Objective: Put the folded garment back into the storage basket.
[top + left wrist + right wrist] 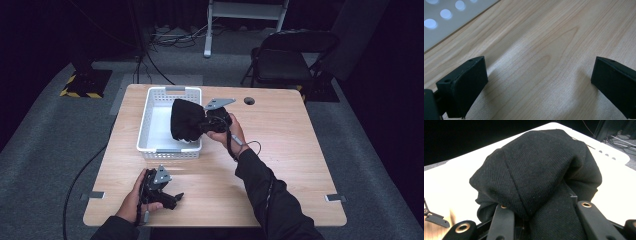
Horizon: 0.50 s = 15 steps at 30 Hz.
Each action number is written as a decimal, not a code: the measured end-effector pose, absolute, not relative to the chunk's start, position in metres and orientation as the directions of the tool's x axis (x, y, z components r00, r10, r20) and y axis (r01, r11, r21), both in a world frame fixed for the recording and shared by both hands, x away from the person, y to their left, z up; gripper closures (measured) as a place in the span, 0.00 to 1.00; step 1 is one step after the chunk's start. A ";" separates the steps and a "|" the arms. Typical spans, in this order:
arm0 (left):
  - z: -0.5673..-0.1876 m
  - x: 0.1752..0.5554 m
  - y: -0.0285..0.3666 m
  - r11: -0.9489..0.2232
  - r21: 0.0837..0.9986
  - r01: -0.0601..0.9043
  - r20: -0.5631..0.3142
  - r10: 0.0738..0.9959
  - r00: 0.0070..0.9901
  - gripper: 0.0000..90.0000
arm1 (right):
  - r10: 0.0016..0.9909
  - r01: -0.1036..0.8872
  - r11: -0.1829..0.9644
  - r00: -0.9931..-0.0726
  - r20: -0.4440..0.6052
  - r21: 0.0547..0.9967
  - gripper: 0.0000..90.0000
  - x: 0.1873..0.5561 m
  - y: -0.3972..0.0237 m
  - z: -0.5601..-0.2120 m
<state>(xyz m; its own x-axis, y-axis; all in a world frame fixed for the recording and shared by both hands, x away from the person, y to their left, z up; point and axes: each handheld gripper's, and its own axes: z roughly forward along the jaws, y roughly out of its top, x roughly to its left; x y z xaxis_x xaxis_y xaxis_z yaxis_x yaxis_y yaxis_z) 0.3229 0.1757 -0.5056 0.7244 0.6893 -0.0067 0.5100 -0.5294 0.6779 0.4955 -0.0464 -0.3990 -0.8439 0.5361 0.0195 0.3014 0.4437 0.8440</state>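
Nearest the lens in the right gripper view, the right gripper (524, 225) is seen clamped on a bunched fold of a black knitted cloth (536, 172), its jaws drawn close with the fabric pinched between them and spilling over them. From the high view the same gripper (212, 121) is held over the right edge of a white basket (150, 120), and the cloth (186, 120) hangs from it as a loose dark bundle, partly above the basket's inside and partly over its rim; whether its lower end touches the basket floor cannot be told. The cloth is judged to be soft, light and limp, with a ribbed knit that should give the pads good friction, so little slipping is expected, though the folds will sag and shift when it is moved. A thick gathered fold, like the one now taken, is judged the best place to hold; a single layer at an edge would stretch and trail. Farther out, the left gripper (160, 192) is rested low near the front of the wooden table (280, 165), its jaws spread wide with nothing but bare wood between them.
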 end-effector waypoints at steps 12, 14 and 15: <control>-0.505 0.323 0.176 -0.531 0.677 0.509 -0.005 0.688 0.725 0.01 | 0.535 0.328 0.475 -0.844 0.028 0.817 0.73 0.500 -0.027 -0.415; -0.505 0.323 0.176 -0.531 0.677 0.509 -0.005 0.688 0.725 0.01 | 0.537 0.336 0.477 -0.843 0.034 0.812 0.73 0.500 -0.025 -0.418; -0.505 0.323 0.176 -0.531 0.677 0.509 -0.005 0.688 0.725 0.01 | 0.537 0.339 0.479 -0.843 0.034 0.810 0.73 0.501 -0.024 -0.419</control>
<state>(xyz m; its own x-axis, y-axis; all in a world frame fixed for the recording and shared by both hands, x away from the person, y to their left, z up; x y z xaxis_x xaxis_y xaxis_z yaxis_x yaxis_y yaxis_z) 0.3230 0.1758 -0.5055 0.7254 0.6883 -0.0045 0.5085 -0.5315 0.6775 0.5008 -0.0240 -0.4190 -0.8426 0.5375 0.0344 0.3389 0.4794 0.8095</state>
